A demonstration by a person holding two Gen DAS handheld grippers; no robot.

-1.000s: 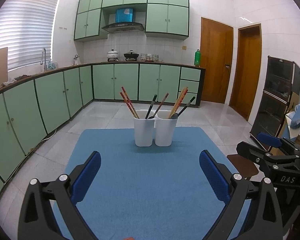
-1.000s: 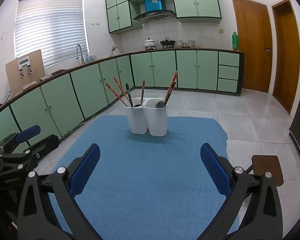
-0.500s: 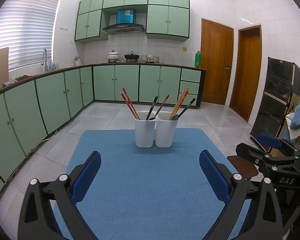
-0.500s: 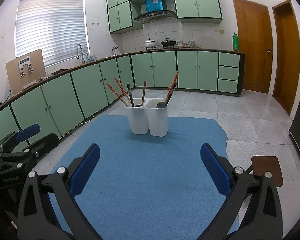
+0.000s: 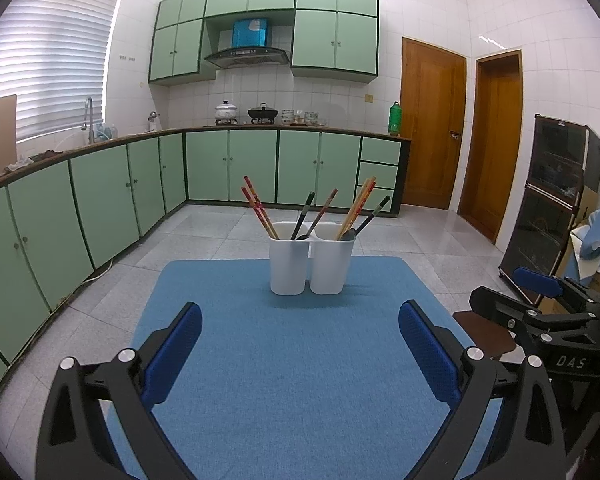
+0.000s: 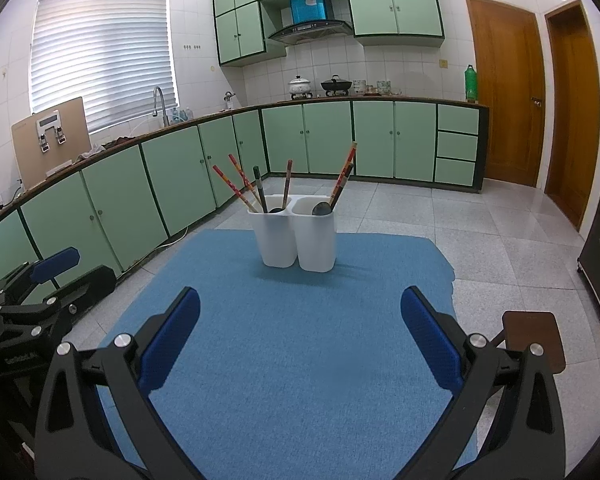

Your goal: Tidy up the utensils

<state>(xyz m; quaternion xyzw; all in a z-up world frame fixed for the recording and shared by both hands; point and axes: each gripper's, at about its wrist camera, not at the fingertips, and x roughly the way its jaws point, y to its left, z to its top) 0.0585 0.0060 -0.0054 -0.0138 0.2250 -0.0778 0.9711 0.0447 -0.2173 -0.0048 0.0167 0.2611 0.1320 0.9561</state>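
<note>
Utensils, red-patterned wooden chopsticks [image 5: 260,208] and dark-handled spoons [image 5: 302,216], stand tilted in two white plastic cups [image 5: 287,264] that touch side by side on the far part of my blue cloth mat [image 5: 292,368]. My left gripper [image 5: 300,354] and right gripper [image 6: 300,344] hover over the mat's near end, both spread wide, grasping nothing.

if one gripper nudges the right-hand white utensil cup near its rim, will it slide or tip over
The right-hand white cup is tall and narrow, with chopsticks leaning out above its rim, so a high push probably tips it. The blue cloth looks textured, likely resisting sliding. The left-hand cup standing against it may brace it from that side.
</note>
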